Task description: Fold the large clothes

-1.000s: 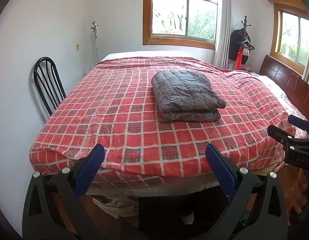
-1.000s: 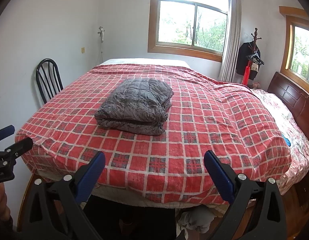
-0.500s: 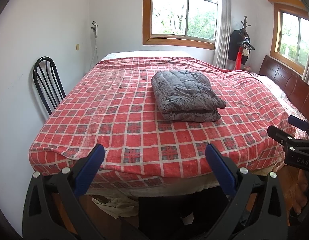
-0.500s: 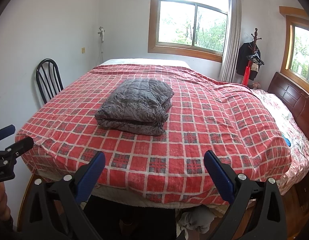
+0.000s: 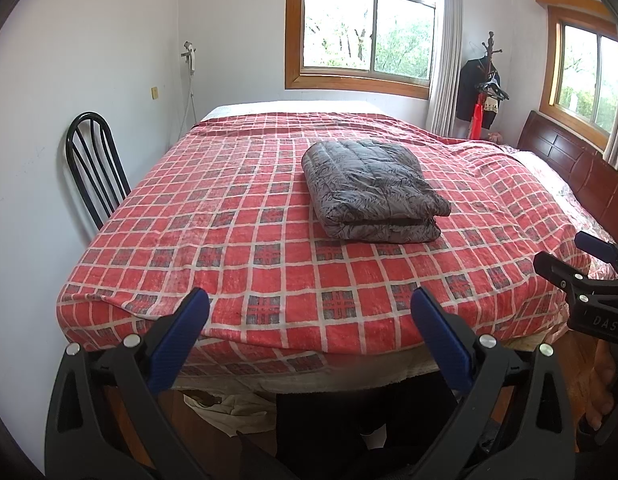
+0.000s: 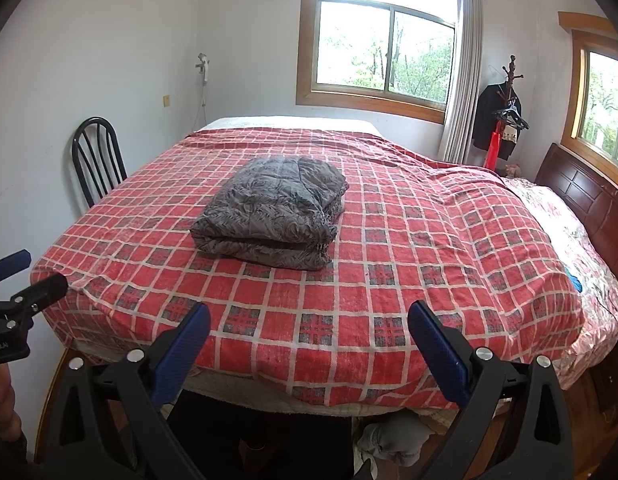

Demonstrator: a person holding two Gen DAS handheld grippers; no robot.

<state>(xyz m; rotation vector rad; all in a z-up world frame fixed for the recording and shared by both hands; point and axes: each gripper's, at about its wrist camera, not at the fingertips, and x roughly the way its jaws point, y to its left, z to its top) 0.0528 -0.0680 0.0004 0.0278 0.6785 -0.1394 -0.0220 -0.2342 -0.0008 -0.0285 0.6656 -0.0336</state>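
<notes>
We held both tools back at the bed's (image 5: 157,248) near edge. The left gripper (image 5: 305,322) had its 2 fingers wide apart and empty, and so did the right gripper (image 6: 307,330). Well beyond the fingers, the grey quilted garment (image 5: 369,190) lay on the red checked cover as a compact, layered bundle (edges roughly squared). We judged the folding essentially done, with at most a tidying press left.

Folded garment (image 5: 371,192) on checkered bed (image 5: 229,248)
</notes>
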